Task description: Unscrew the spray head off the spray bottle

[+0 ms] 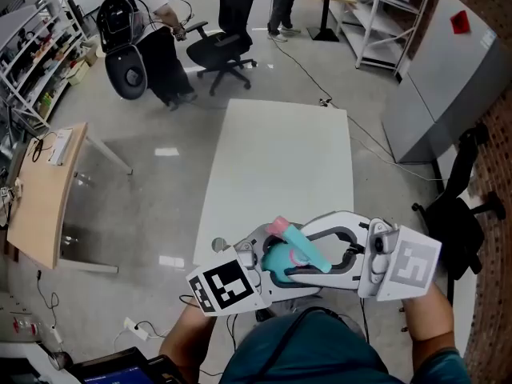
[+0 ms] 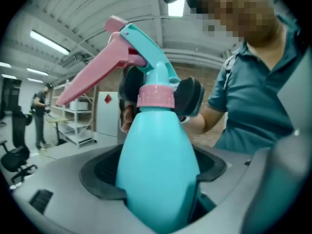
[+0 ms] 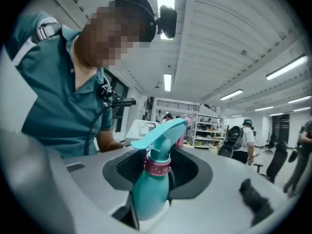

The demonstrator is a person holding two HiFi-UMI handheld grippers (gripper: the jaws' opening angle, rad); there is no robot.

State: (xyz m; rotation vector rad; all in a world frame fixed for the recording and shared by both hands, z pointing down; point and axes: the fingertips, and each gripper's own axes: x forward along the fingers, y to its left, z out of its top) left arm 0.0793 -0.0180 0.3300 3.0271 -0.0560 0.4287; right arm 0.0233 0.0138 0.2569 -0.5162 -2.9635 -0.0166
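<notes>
Grey polished floor surrounds a long white worktop (image 1: 280, 150), which is bare. An office chair (image 1: 220, 50) and people stand far off toward 11 and 12 o'clock. The work itself is at 6 o'clock in the head view, off the worktop's near end and close to the person's body.

There the teal spray bottle (image 1: 278, 262) is held in the air. The left tongs (image 2: 157, 179) are clamped on its wide belly, both pads pressing the sides. The right tongs (image 3: 157, 174) come in from 3 o'clock and pinch the neck at the pink collar (image 2: 156, 96), a dark pad against each side. The spray head (image 2: 146, 43) looks fully seated, with no gap under the collar, so I judge the unscrewing is early or mid-way.

To do it well:
- Keep the left clamp firm and unmoving; the smooth, rounded belly may slip if the squeeze slackens.
- Keep the right pads on the ribbed collar only. The pink trigger (image 2: 90, 79) juts toward 10 o'clock in the left gripper view, and twisting by it would lever the head rather than turn the thread.
- Turn about the bottle's long axis in short strokes, releasing and re-pinching between them.
- Hold the bottle near upright, and once the thread frees, lift the head straight along the neck.
</notes>
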